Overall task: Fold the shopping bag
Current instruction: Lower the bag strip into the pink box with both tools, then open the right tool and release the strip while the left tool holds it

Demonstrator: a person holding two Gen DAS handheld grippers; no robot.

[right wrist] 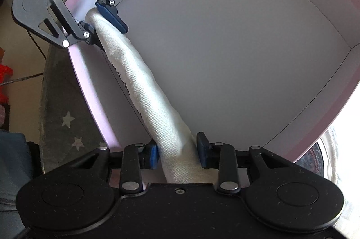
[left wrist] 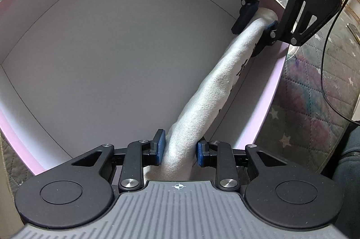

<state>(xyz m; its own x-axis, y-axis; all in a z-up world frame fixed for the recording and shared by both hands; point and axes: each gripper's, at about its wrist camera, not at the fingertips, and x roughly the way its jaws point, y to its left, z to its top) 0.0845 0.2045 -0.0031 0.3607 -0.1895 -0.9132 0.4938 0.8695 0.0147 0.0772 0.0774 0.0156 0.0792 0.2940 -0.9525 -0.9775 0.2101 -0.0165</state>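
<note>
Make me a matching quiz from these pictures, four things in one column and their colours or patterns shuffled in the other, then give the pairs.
Column A
1. rolled shopping bag
2. box rim
3. gripper pads
4. quilted mat

Column B
a. pink
b. blue
c. cream
d. star-patterned

Pairs: 1-c, 2-a, 3-b, 4-d

One rolled bag [left wrist: 213, 90], one box [left wrist: 67, 36], apparently two grippers [left wrist: 178, 150]
</note>
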